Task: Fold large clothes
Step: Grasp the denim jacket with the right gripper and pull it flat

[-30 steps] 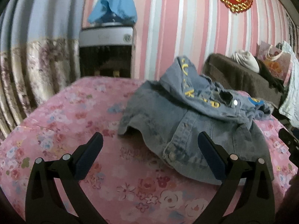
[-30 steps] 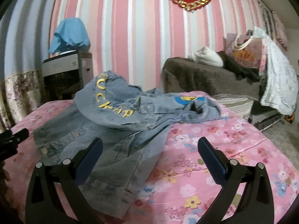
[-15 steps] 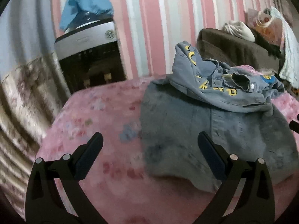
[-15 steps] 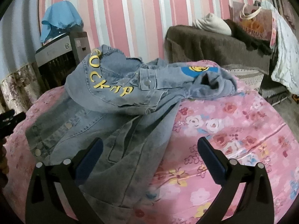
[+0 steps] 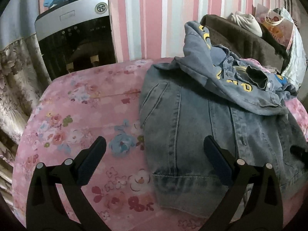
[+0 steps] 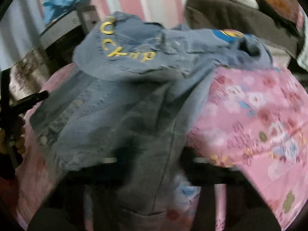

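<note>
A blue denim jacket (image 5: pixel 202 127) with yellow lettering lies crumpled on the pink floral table cover (image 5: pixel 82 115). My left gripper (image 5: pixel 154 161) is open over the jacket's left hem corner; its right finger is above the denim, its left finger above the cover. In the right wrist view, which is blurred, the jacket (image 6: pixel 130 100) fills the middle and its hem drapes over my right gripper (image 6: pixel 152 159). The right fingers are smeared by motion, and I cannot tell whether they are open or shut.
A black and silver water dispenser (image 5: pixel 75 36) with a blue cloth on top stands behind the table at the left. A brown-covered sofa (image 5: pixel 248 38) with bags and clothes is at the back right. Floral curtains (image 5: pixel 13 80) hang at the left.
My left gripper has moved closer and lower over the jacket's left hem. My right gripper has pushed fast into the jacket's near edge, and its view has blurred.
</note>
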A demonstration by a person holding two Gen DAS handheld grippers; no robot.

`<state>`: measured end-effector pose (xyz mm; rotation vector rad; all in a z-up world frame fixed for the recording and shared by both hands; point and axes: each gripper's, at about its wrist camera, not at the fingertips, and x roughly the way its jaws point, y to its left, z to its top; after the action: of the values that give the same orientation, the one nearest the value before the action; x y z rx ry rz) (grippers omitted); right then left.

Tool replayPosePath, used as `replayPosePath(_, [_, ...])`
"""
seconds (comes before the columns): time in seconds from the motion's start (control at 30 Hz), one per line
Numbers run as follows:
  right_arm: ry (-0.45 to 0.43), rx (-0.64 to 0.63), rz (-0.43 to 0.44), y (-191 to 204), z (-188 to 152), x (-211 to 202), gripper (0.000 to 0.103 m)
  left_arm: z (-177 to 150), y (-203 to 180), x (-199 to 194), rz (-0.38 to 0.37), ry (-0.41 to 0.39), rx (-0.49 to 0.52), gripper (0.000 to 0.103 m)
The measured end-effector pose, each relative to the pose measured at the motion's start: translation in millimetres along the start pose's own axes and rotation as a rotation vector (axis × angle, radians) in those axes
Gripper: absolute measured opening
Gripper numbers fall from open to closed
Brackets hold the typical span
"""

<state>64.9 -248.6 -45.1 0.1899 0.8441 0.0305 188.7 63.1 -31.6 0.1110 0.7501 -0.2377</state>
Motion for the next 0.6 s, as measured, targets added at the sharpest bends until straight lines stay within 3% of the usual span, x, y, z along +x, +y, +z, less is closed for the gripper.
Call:
replayPosePath(0.1, [-0.035,-0.055,0.005,-7.3,5.3,-7.4,0.003,-0.4,-1.8,-4.2,0.006,-0.004,-0.004,0.1])
replayPosePath(0.13, [-0.056,-0.086,-0.025,-8.6,6.6,-12.7,0.003,-0.4,-2.1,-6.0,0.008,-0.005,-0.01,0.1])
replayPosePath(0.2, [-0.1,-0.201,-0.165,-12.1,9.1,-22.4,0.003,0.2,-1.1,-9.7,-0.001,-0.006,-0.029,0.1])
replayPosePath(0.37, [-0.123,-0.205,-0.272,-52.7,26.0,-31.8,0.003,-1.0,-8.6,-4.5,-0.06,0.033,-0.055,0.1])
replayPosePath(0.5, [-0.126,-0.177,-0.252,-60.4,32.1,-23.9,0.003,-2.8,-23.2,18.0,-0.138,0.098,-0.058,0.1])
replayPosePath(0.53, [-0.13,-0.176,-0.252,-59.4,30.6,-23.4,0.003,-2.8,-27.4,24.2,-0.159,0.115,-0.058,0.098])
replayPosePath(0.6, [-0.133,-0.16,-0.234,-63.0,30.3,-21.7,0.003,-3.1,-35.0,35.6,-0.244,0.154,-0.071,0.071])
